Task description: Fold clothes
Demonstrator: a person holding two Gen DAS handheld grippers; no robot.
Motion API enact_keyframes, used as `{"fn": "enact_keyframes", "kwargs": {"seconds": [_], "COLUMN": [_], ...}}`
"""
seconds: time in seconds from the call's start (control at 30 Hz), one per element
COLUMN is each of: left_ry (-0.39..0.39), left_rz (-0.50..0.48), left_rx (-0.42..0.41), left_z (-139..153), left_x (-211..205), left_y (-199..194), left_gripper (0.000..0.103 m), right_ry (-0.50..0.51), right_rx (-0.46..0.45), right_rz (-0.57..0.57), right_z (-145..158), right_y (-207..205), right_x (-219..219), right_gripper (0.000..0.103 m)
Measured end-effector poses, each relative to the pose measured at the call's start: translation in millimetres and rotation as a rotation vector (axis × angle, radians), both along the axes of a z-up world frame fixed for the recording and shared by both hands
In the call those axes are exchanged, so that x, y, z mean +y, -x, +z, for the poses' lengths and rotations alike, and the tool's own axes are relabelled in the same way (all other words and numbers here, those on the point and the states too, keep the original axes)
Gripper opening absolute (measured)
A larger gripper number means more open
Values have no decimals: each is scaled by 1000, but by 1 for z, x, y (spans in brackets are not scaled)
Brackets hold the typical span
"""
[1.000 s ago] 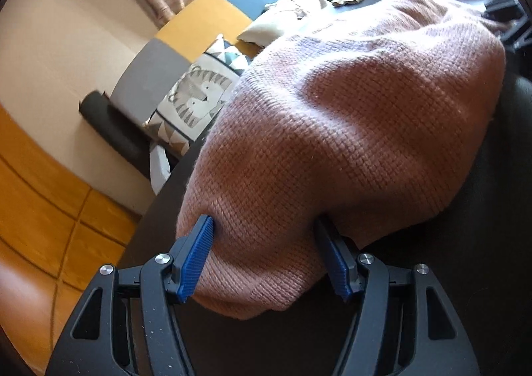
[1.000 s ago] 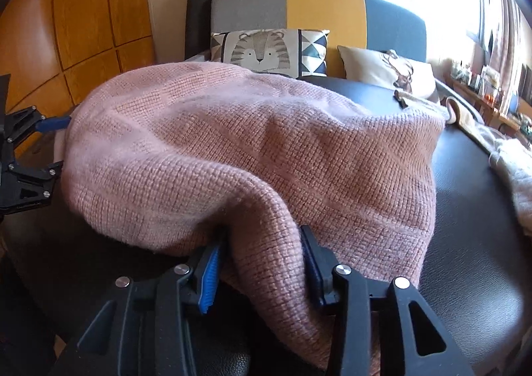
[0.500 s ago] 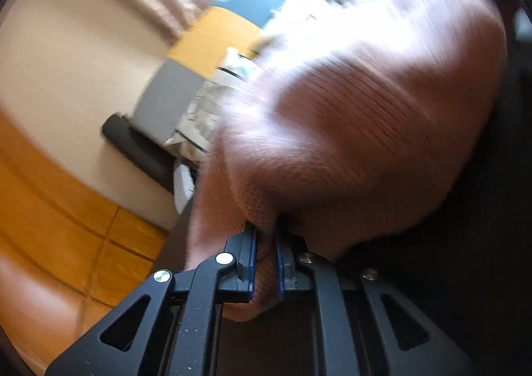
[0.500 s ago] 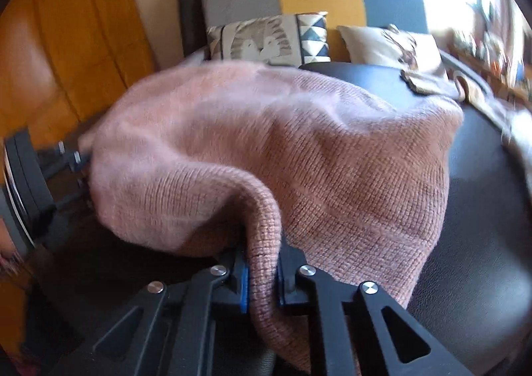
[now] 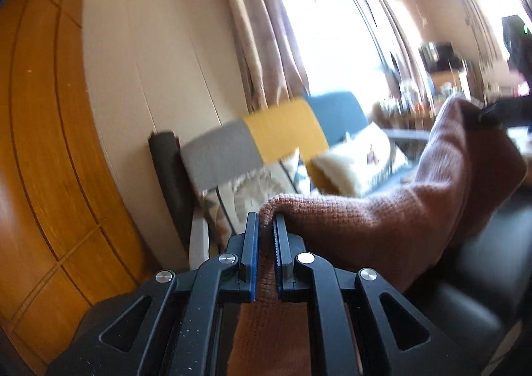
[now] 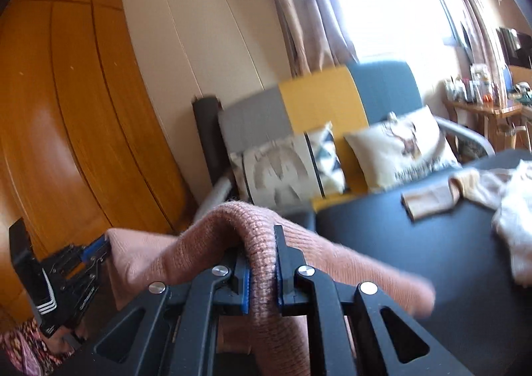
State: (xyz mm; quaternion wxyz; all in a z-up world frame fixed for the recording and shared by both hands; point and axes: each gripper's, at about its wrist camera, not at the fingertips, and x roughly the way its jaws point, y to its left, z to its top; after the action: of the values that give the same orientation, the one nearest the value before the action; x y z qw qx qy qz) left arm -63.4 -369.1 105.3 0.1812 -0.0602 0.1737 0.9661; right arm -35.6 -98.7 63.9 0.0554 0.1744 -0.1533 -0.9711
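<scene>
- A pink knitted sweater of coarse wool (image 5: 382,226) is pinched at one edge between the blue-padded fingers of the left tool (image 5: 265,226), whose jaws are closed narrowly on the fabric.
- In the left wrist view the sweater is seen raised off the dark, glossy desk (image 5: 482,259) and stretched rightward and upward to its far corner, where it is held by a black tool seen only partly at the frame edge.
- In the right wrist view a rolled fold of the same sweater (image 6: 259,243) is clamped in the right tool (image 6: 262,243), the jaws being drawn in tight on the knit.
- From the right tool the fabric is draped leftward to the left tool (image 6: 89,253), seen at the left edge with its blue pads against the cloth, and rightward down onto the desk (image 6: 415,236).
- A beige garment (image 6: 432,199) and a white garment (image 6: 518,226) are left lying on the far right part of the desk, well apart from the sweater.
- Behind the desk a grey, yellow and blue sofa (image 6: 316,99) is seen, with a patterned cushion (image 6: 286,173) and a cream cushion printed with a deer (image 6: 402,143) leaned against its back.
- An orange wooden wardrobe (image 5: 43,143) is seen on the left, and brown curtains (image 5: 262,43) hang beside a bright window.
</scene>
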Motion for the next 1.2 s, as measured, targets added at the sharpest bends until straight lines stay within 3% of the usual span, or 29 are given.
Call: {"fn": "enact_keyframes", "kwargs": {"seconds": [0.13,0.27,0.33,0.4,0.5,0.6,0.67,0.8,0.9,1.0,1.03,1.1,1.2], "left_ry": [-95,-164,-173,-148,-83,-94,-112,-122,-39,97,129,173,182], "left_rz": [9,-1,-13,-50,-48,-72,-77,-141,-230,-267,-279,-273,-243], "left_rx": [82,209,195,113,-26,-218,-322,-487,-502,-479,-486,-518,-575], "left_z": [41,88,101,101,66,12,-27,-84,-104,-128,-138,-157,-178], "left_x": [-12,-25,-27,-23,-13,-10,-7,8,31,54,60,69,79], "left_y": [-22,-45,-46,-40,-28,-19,-23,-40,-59,-71,-72,-73,-67], "left_gripper": [0,0,0,0,1,7,17,22,25,49,54,55,55], "right_ry": [35,82,81,69,45,29,30,-25,-156,-188,-167,-102,-54], "right_rx": [78,144,168,153,117,70,12,-145,-281,-309,-294,-267,-323], "right_rz": [29,78,110,124,139,149,160,250,301,283,280,274,244], "right_z": [34,60,71,71,65,56,44,9,-30,-48,-50,-54,-70], "right_y": [-6,-11,-13,-4,14,38,66,127,164,160,151,127,92], "right_x": [-4,-10,-19,-28,-40,-48,-48,-65,-89,-88,-83,-67,-41], "right_gripper": [9,9,9,9,9,9,9,13,22,22,23,26,31]}}
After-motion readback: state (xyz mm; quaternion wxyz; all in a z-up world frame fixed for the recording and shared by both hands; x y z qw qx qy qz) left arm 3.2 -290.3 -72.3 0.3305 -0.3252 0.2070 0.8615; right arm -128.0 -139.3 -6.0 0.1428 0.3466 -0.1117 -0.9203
